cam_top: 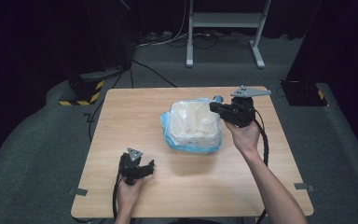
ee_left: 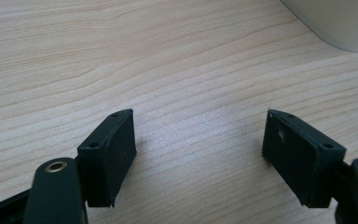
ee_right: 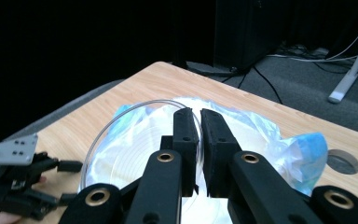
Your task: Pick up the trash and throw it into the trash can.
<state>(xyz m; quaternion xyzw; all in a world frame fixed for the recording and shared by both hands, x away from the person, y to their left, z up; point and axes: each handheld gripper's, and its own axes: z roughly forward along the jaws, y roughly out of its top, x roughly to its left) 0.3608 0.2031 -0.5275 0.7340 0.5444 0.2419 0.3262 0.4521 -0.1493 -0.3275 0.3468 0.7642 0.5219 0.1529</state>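
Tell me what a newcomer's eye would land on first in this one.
First, the white container in its crumpled blue plastic bag, at the middle of the wooden table. Next, the right gripper, shut on the rim of a clear round lid above that container. The left gripper rests open near the table's front edge.

A clear round plastic lid stands on edge, nearly upright, pinched at its rim between the closed fingers of the right gripper; it hangs over a white tub (seemingly stacked containers inside) sitting on a crumpled blue plastic bag near the bench middle.
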